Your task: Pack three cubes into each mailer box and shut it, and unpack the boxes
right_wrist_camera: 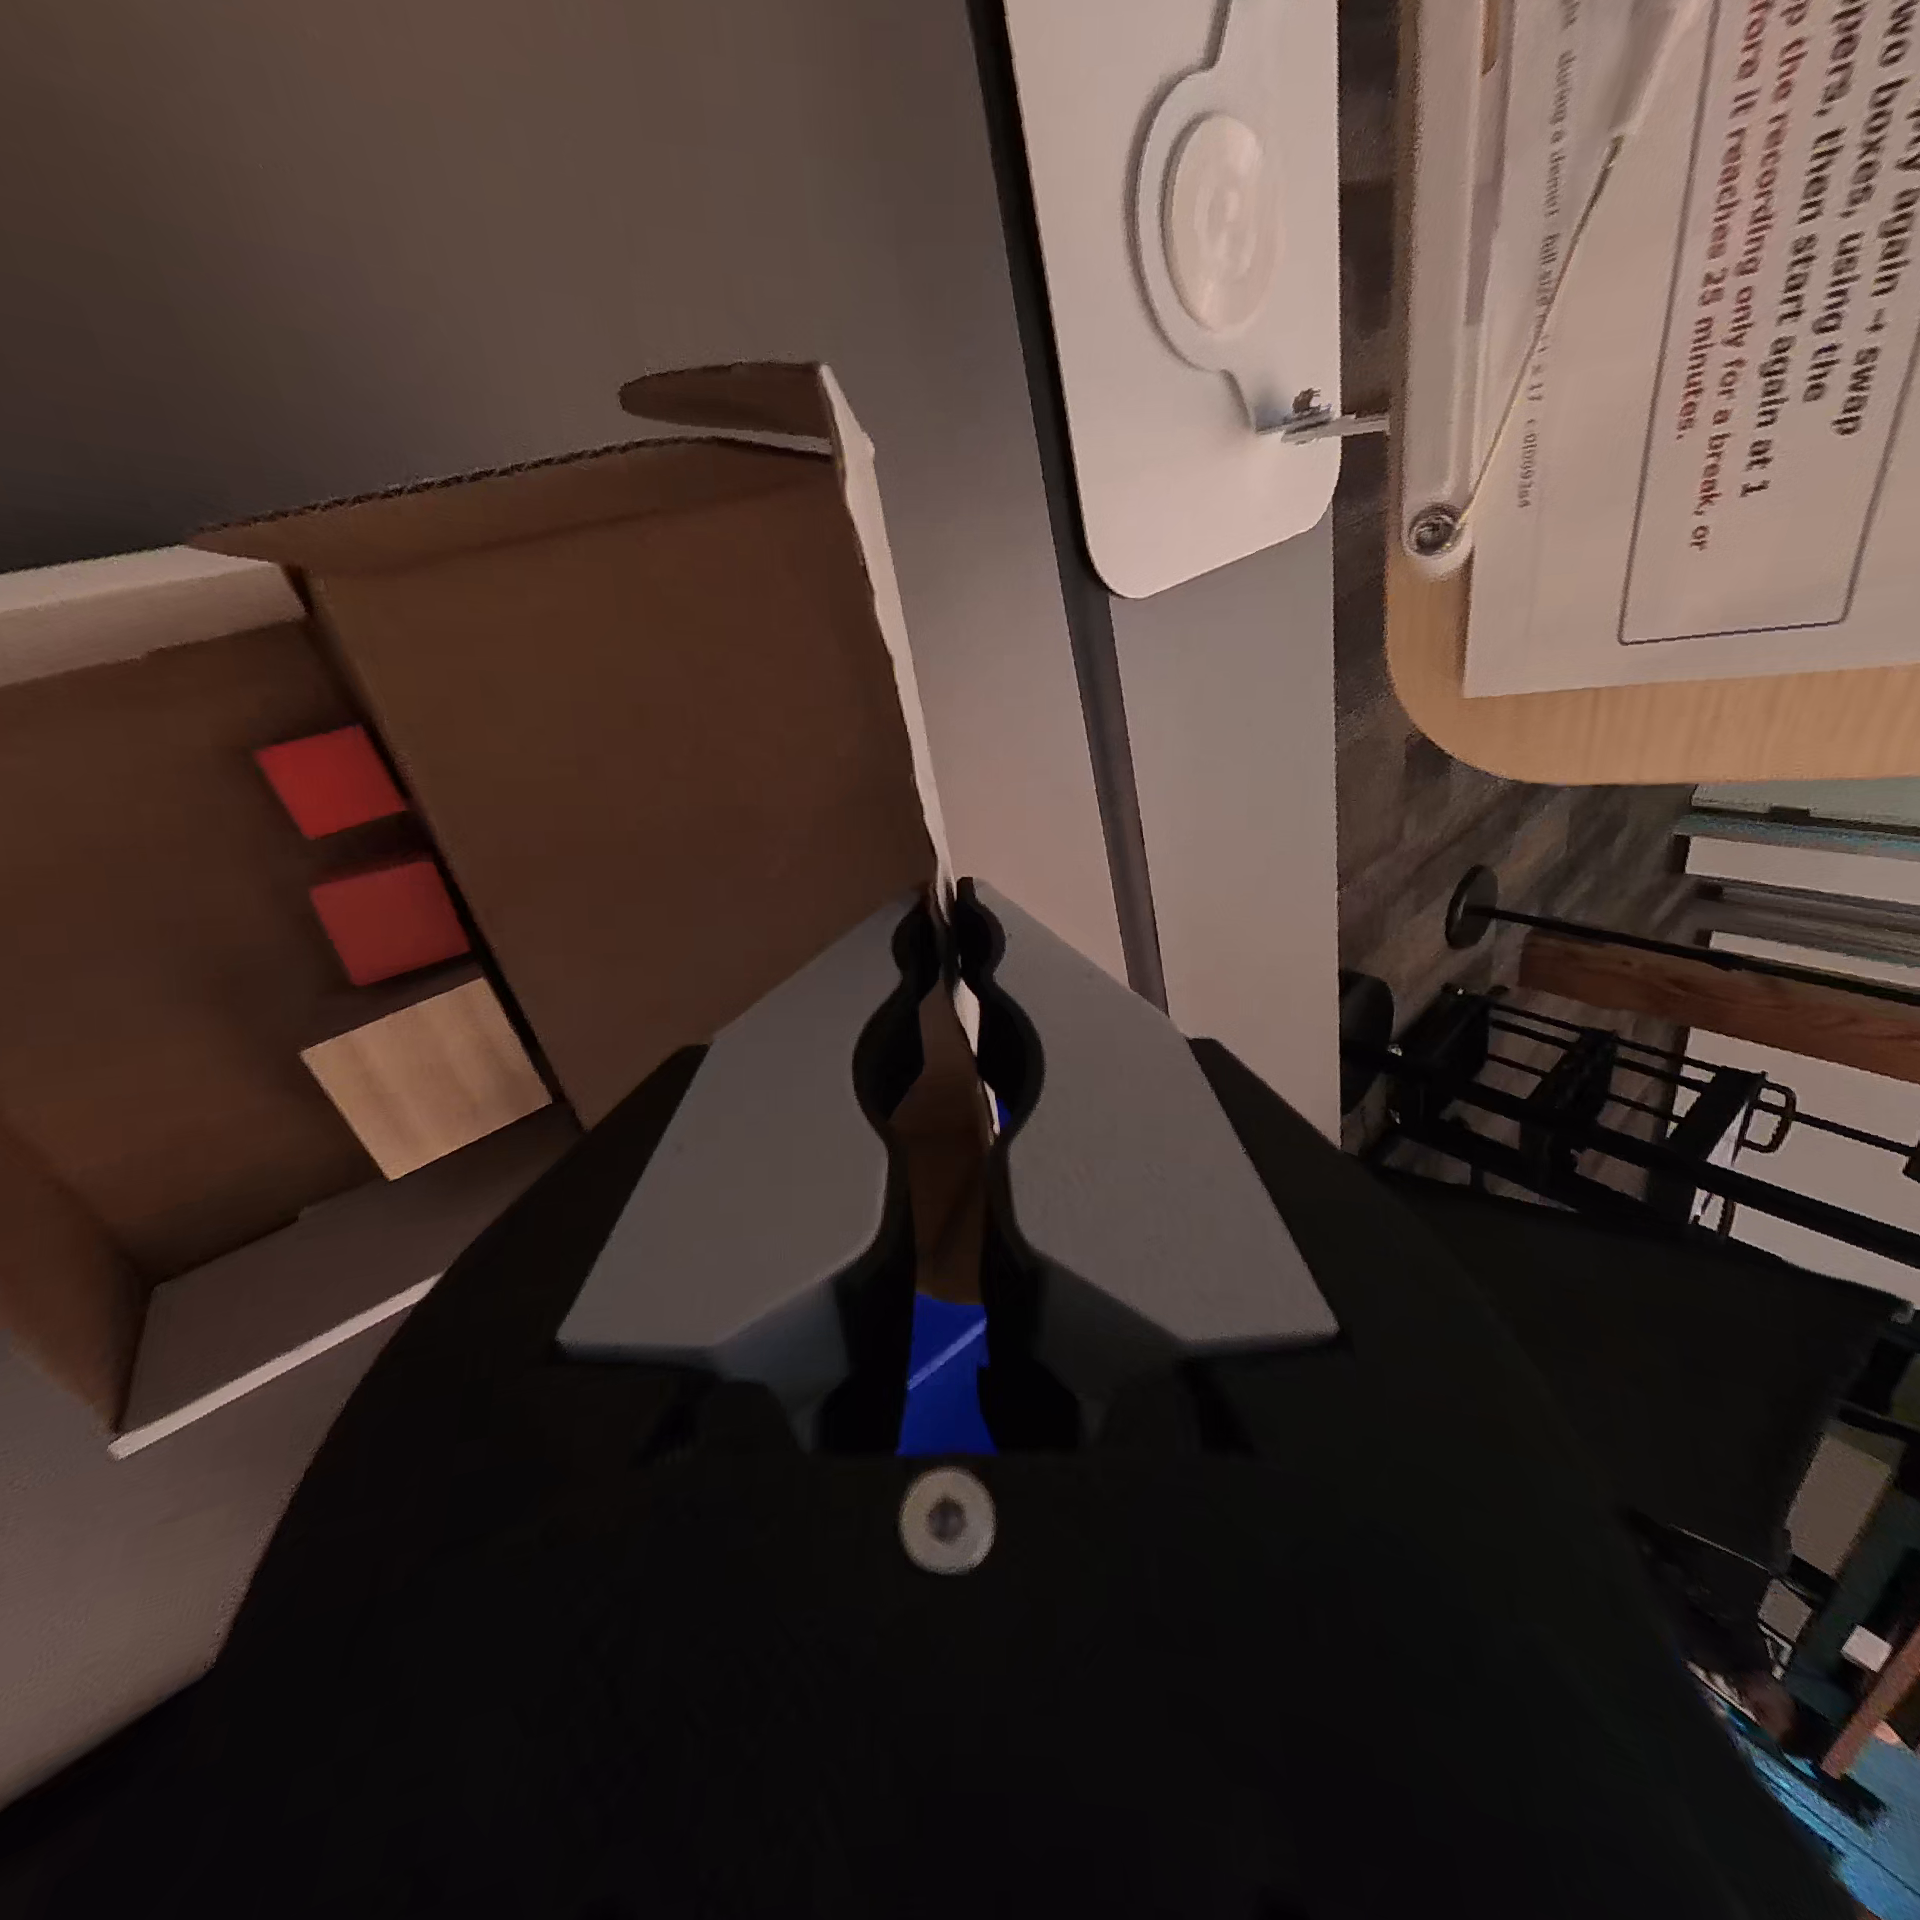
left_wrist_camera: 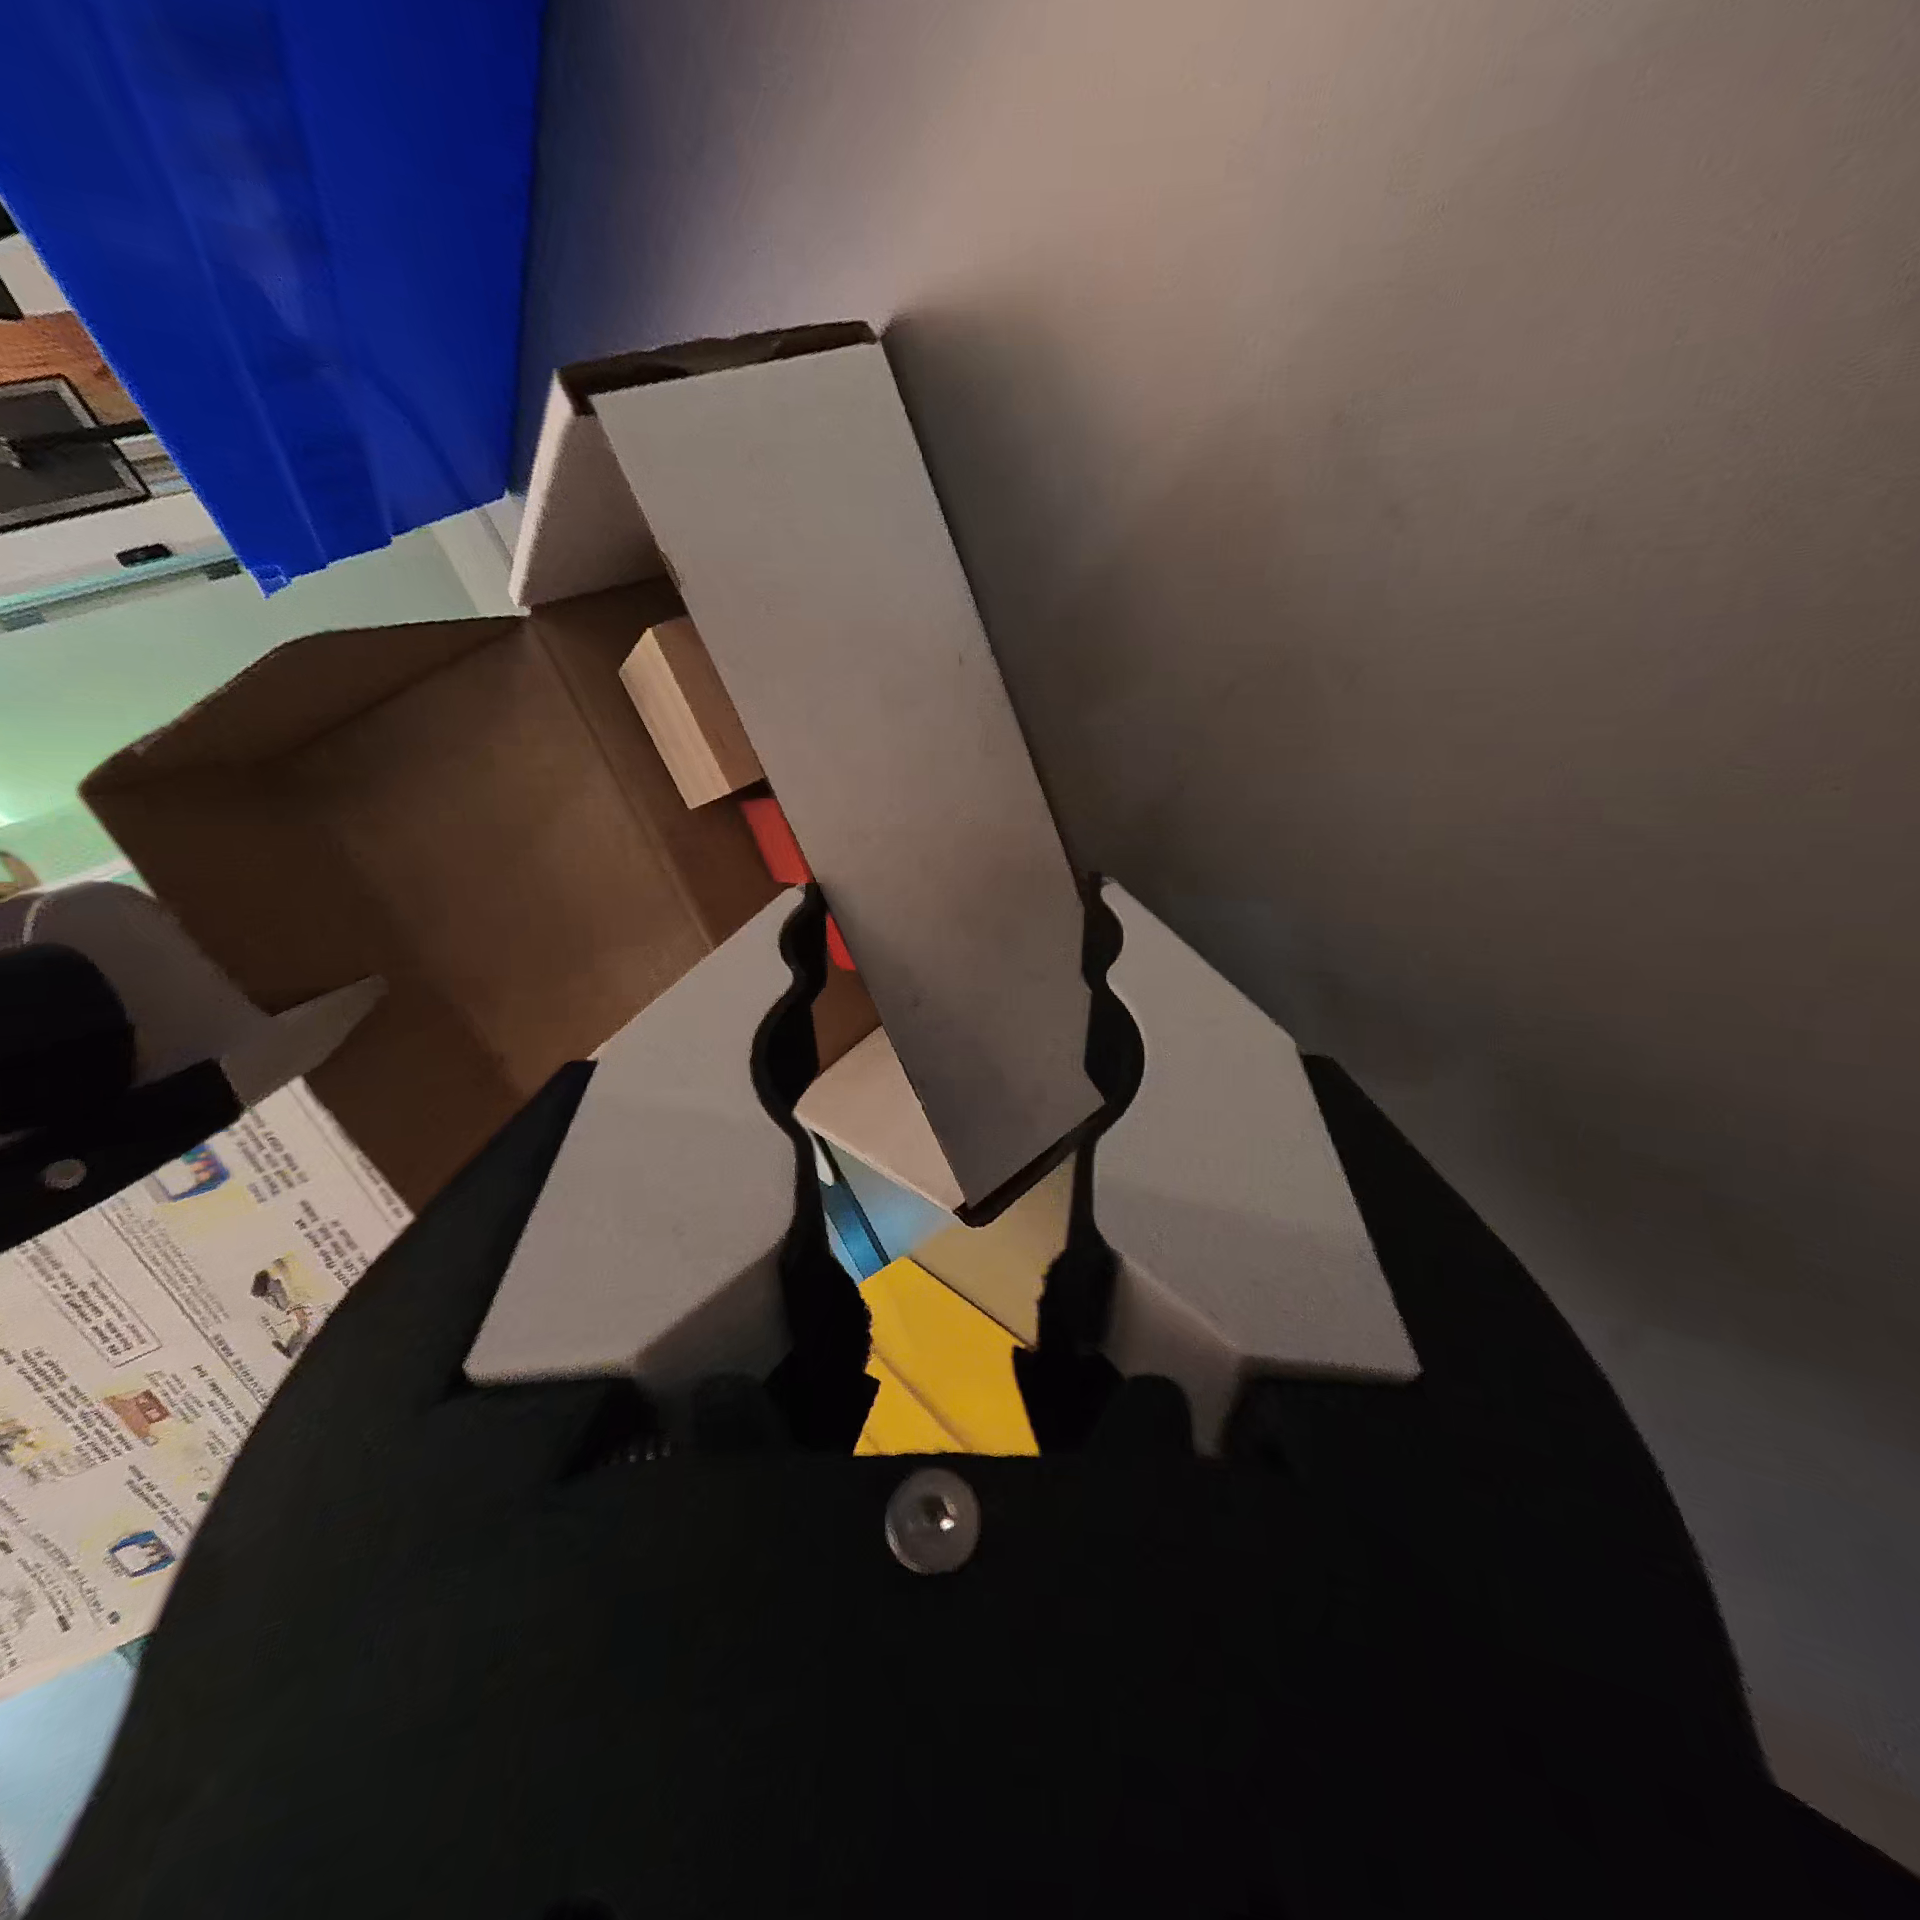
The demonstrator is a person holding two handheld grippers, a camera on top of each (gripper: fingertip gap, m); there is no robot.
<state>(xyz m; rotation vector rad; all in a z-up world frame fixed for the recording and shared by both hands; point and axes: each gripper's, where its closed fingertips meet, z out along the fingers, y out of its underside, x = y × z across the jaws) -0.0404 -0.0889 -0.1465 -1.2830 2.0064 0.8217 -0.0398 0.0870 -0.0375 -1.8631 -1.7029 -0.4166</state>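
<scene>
Right gripper (right_wrist_camera: 951,914) pinches mailer box (right_wrist_camera: 623,727) lid edge; left gripper (left_wrist_camera: 951,935) spans its white side wall (left_wrist_camera: 852,748); three cubes (right_wrist_camera: 358,925) inside.

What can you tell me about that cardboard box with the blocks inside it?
The mailer box is corrugated cardboard, white outside and brown inside. It is open, lid flap raised. Three cubes sit in a row along one inner wall: two red, one pale wood. The right tongs pinch the flap's edge; the left tongs straddle a white side wall.
</scene>
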